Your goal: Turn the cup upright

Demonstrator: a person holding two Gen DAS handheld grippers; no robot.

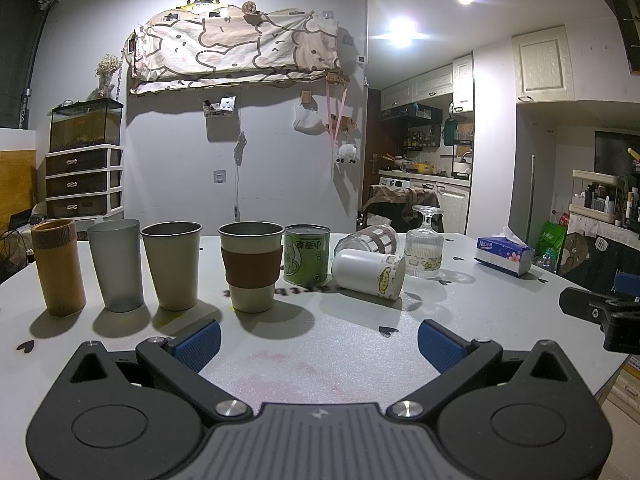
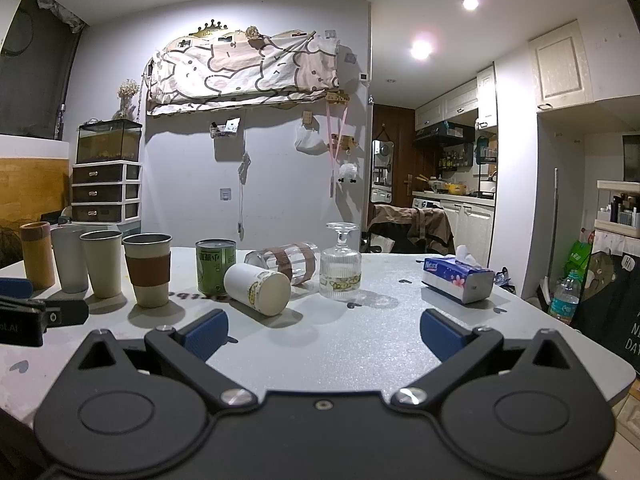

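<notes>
I see my left gripper (image 1: 319, 342) with its blue fingers spread wide, holding nothing. My right gripper (image 2: 324, 336) is spread wide too and holds nothing. Both hang low over the white table (image 2: 360, 344). Past them, a white cup (image 2: 258, 288) lies on its side, its flat end facing me. Just behind it lies a clear glass (image 2: 286, 262), partly hidden. A green can (image 2: 215, 266) stands beside them, its upside-down words hard to read.
</notes>
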